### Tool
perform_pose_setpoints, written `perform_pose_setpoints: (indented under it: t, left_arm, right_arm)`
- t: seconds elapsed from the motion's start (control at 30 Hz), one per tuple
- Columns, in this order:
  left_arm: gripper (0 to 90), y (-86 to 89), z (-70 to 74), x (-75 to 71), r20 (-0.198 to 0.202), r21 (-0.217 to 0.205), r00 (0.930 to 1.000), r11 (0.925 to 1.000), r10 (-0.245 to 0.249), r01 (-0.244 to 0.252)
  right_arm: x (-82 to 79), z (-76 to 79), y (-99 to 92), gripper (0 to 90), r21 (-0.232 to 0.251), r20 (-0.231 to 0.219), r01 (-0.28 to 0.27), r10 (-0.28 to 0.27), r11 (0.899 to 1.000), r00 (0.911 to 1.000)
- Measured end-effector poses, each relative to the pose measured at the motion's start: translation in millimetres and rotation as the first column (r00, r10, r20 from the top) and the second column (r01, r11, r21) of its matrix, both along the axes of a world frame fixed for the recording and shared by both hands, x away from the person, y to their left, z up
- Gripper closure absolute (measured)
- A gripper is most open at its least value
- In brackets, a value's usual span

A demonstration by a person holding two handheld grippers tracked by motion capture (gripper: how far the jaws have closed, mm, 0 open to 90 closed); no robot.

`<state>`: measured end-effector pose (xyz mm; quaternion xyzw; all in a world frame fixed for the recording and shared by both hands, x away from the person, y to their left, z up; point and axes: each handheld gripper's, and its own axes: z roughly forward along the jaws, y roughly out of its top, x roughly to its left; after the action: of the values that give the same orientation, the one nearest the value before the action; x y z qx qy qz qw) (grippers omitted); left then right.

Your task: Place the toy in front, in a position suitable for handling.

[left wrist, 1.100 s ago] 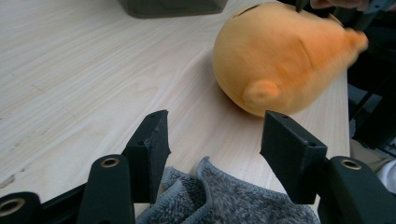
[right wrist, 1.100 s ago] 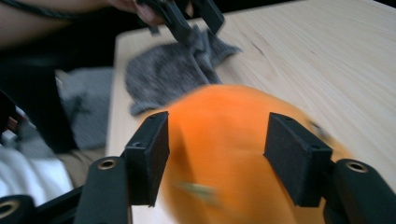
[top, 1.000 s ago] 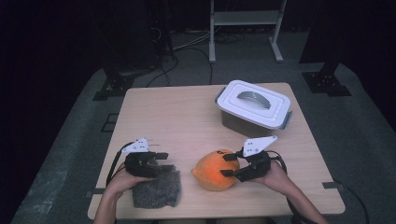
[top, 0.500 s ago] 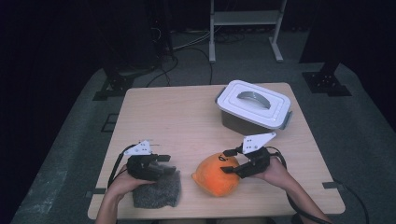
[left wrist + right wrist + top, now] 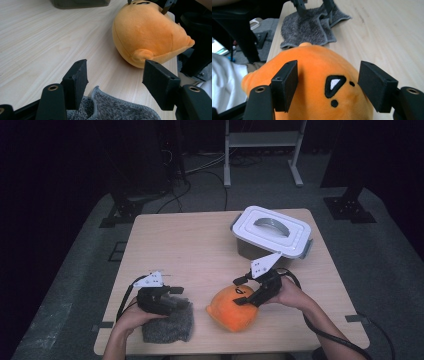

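Note:
An orange plush toy (image 5: 231, 309) with a stitched black face lies on the wooden table (image 5: 200, 245) near its front edge. My right gripper (image 5: 241, 291) straddles its top. The jaws have just been opening and now stand apart, with the plush (image 5: 317, 75) between them and a gap at the pads. A grey fuzzy cloth (image 5: 169, 327) lies at the front left. My left gripper (image 5: 181, 297) hovers over its far edge. Its jaws have just been opening a little, and the cloth (image 5: 117, 110) lies below them, not pinched. The plush (image 5: 147, 32) sits just ahead of the left gripper (image 5: 116, 80).
A grey bin with a white lid and handle (image 5: 272, 232) stands at the table's back right. The near table edge runs close behind the plush and cloth (image 5: 312, 27). Dark floor, cables and stand legs surround the table.
The right gripper's jaws have spread wider around the plush, and that hand has edged slightly sideways. The plush has settled lower on the table. The left hand has stayed put.

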<state>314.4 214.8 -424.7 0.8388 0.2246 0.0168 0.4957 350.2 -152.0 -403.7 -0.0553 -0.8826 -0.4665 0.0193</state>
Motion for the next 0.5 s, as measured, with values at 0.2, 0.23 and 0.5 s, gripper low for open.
perform_pose_setpoints:
  t: [0.2, 0.23, 0.5]
  left_arm:
    - [35.0, -0.1, -0.3, -0.1, -0.005, -0.004, 1.0, 1.0, 0.0, 0.0]
    - [35.0, -0.5, -0.4, -0.2, -0.005, -0.004, 1.0, 1.0, -0.001, 0.001]
    - [34.5, -1.9, -0.6, -0.6, -0.006, -0.002, 1.0, 1.0, -0.001, 0.001]
  right_arm:
    - [-8.9, -6.7, -1.3, 41.3, -0.027, 0.019, 0.019, -0.018, 0.999, 0.9997]
    - [-11.1, -6.9, -2.3, 43.8, -0.026, 0.023, 0.026, -0.026, 0.999, 0.9994]
    - [-31.5, -7.8, -5.6, 52.1, -0.014, 0.046, 0.188, -0.187, 0.982, 0.9812]
